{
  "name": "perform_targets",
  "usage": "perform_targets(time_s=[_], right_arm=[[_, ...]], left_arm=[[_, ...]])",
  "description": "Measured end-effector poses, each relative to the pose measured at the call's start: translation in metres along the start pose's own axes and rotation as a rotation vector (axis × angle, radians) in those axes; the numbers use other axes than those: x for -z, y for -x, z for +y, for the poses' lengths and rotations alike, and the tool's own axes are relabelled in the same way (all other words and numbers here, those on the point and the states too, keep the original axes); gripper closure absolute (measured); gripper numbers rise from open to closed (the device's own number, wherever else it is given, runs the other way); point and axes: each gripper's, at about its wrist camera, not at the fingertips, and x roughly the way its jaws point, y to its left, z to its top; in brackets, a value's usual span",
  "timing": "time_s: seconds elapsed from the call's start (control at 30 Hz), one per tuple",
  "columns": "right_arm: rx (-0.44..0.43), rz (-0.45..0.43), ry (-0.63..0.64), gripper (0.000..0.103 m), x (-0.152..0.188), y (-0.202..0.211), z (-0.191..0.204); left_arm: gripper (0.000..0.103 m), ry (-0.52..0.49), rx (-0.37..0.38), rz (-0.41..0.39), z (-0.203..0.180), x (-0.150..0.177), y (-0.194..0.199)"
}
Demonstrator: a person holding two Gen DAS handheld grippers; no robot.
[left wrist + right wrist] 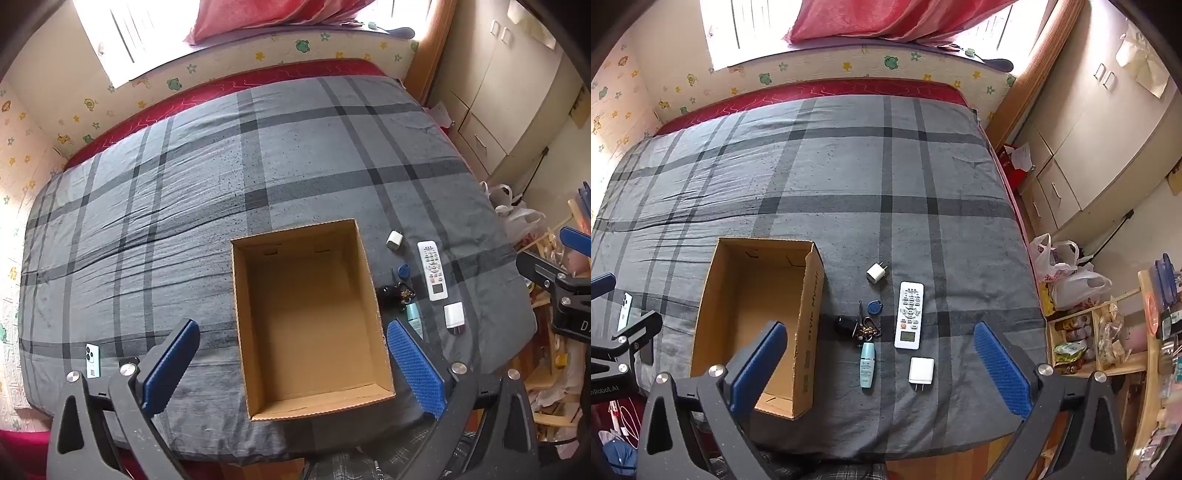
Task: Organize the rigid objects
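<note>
Grey checked bedding [184,221] is spread over a bed below a window, and an open cardboard box [310,404] is set on it with nothing inside. From the left wrist view, the left gripper [291,365] is held above the near end of the box, its blue fingers [171,363] spread wide and nothing held between them. A phone [92,360] is seen lying well apart to the left of the box. To the right of the box, a small cluster is laid out: a remote control [433,270], two white chargers and some keys.

From the right wrist view, the right gripper [881,367] is held over that cluster, its fingers [1003,369] also spread wide and empty. Just ahead are found a large white charger [921,370], a pale blue tube [867,364] beside it, a bunch of keys [862,326] with a blue tag [875,306], and a small white plug [876,274] farther off.

Nothing appears to be packed yet. Slipping is judged the main risk: the tube is round and could roll on soft bedding, and the loose keys could be snagged or only half caught. The light box could also be nudged aside by a careless approach.
</note>
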Motion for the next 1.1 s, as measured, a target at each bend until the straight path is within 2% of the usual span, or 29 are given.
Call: perform_targets(time_s=[1.1], right_arm=[[-0.007,0.004,0.013,0.0,-0.0058,-0.0033,-0.0006]], left_arm=[[0.0,-0.013,0.006,0.019,-0.003,-0.0021,-0.0023]])
